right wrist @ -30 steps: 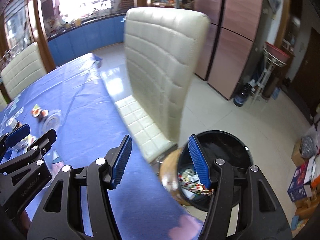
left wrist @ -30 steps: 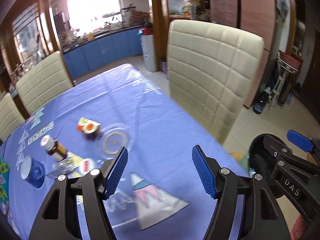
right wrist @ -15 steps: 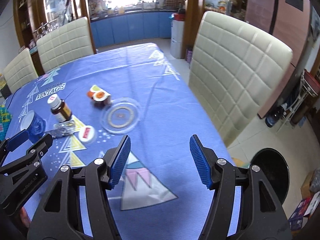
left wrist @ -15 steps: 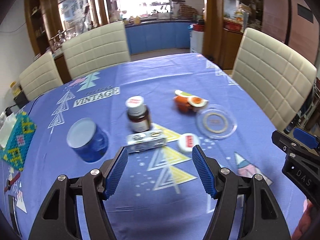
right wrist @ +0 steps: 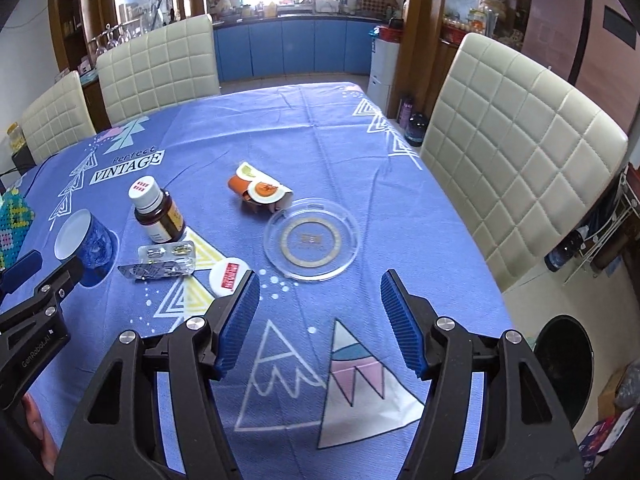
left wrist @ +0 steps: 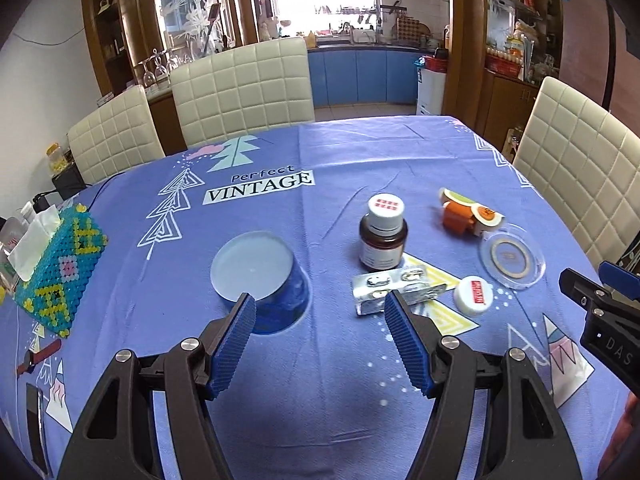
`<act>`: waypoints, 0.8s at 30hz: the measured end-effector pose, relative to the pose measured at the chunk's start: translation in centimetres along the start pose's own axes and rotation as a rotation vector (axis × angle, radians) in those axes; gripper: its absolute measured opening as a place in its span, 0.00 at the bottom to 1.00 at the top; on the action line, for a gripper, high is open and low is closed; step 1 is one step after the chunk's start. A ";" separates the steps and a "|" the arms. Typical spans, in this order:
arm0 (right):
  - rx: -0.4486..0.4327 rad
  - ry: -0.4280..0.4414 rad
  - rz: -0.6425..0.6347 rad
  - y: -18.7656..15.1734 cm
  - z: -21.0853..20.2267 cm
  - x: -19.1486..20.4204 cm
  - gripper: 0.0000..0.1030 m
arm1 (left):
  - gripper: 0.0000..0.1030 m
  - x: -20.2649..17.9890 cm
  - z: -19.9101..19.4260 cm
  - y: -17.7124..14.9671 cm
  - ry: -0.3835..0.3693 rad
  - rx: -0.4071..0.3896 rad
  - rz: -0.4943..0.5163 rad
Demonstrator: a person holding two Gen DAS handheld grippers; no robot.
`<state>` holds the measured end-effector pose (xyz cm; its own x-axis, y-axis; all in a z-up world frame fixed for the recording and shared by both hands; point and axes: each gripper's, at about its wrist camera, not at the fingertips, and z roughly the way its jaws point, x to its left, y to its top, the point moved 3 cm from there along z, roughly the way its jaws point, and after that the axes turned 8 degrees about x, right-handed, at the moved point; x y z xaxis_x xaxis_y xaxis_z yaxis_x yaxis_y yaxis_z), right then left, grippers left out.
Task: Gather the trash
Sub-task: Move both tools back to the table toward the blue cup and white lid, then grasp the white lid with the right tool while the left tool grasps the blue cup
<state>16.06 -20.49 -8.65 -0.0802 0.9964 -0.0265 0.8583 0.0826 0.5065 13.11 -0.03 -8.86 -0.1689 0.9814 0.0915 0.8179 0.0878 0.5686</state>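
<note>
Beaded tissue box (left wrist: 60, 268) at the table's (left wrist: 360, 148) left edge; cream chairs (right wrist: 516, 136) around it

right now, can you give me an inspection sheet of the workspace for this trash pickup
surface: blue printed tablecloth covers the table, lightly creased.
job's things: foil blister packs beside a loose white cap; orange cups lie tipped next to a clear plastic lid.
bin: black trash bin stands on the floor to the right of the table.
clutter: capped brown bottle upright; blue cup; beaded tissue box at the left edge.
grippers: left hand-held gripper and right hand-held gripper are both open and empty, hovering above the cloth.
cables: a dark cable at the far left edge.
surroundings: cream chairs, kitchen behind.
</note>
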 end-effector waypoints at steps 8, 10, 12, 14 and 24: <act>0.030 0.038 -0.063 0.5 2.2 3.2 0.63 | 0.63 2.2 2.5 0.5 0.016 0.042 -0.032; 0.046 0.048 -0.066 0.6 3.0 3.8 0.63 | 0.63 2.6 3.3 0.6 0.022 0.048 -0.033; 0.060 0.055 -0.077 0.5 3.7 4.5 0.63 | 0.74 3.1 4.0 0.7 0.030 0.053 -0.042; 0.071 0.058 -0.093 0.4 4.4 5.1 0.64 | 0.83 3.9 4.6 0.9 0.017 0.052 -0.079; 0.136 0.080 -0.090 0.3 8.3 6.4 0.68 | 0.86 5.0 8.6 1.3 0.036 0.108 -0.070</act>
<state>20.05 -13.94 -15.85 -0.1952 0.9808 0.0054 0.9061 0.1782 0.3836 18.05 6.42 -14.76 -0.2457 0.9656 0.0847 0.8575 0.1758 0.4834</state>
